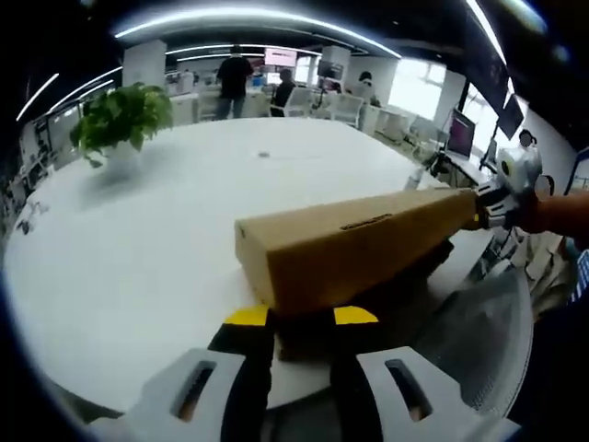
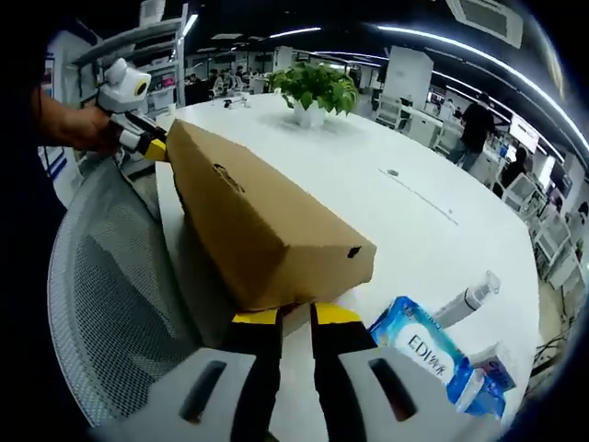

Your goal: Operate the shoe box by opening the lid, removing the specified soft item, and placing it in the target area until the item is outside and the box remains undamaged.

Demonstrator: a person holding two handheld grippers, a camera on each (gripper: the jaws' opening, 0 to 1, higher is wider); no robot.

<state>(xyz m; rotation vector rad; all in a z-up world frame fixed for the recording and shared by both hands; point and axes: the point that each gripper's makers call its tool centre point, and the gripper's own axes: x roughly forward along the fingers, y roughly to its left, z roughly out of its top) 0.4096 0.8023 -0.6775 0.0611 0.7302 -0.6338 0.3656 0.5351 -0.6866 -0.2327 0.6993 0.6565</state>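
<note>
The brown cardboard shoe box lid [image 1: 359,244] is raised off the white table [image 1: 138,249] and held at both ends. My left gripper [image 1: 301,318] is shut on its near end, the yellow fingertips [image 1: 248,316] just below the cardboard. My right gripper [image 1: 492,207] holds the far end at the right. A dark box body [image 1: 405,295] lies under the lid. In the right gripper view the lid [image 2: 267,226] slants away from my right gripper [image 2: 296,316], which is shut on its lower edge. The left gripper [image 2: 147,138] grips the far corner. The box's contents are hidden.
A potted plant [image 1: 120,120] [image 2: 313,90] stands on the table [image 2: 414,212]. A blue wipes pack [image 2: 423,345] and a small pump bottle [image 2: 469,296] lie near the right gripper. A grey mesh chair [image 2: 110,304] [image 1: 479,331] sits at the table edge. People stand in the far office.
</note>
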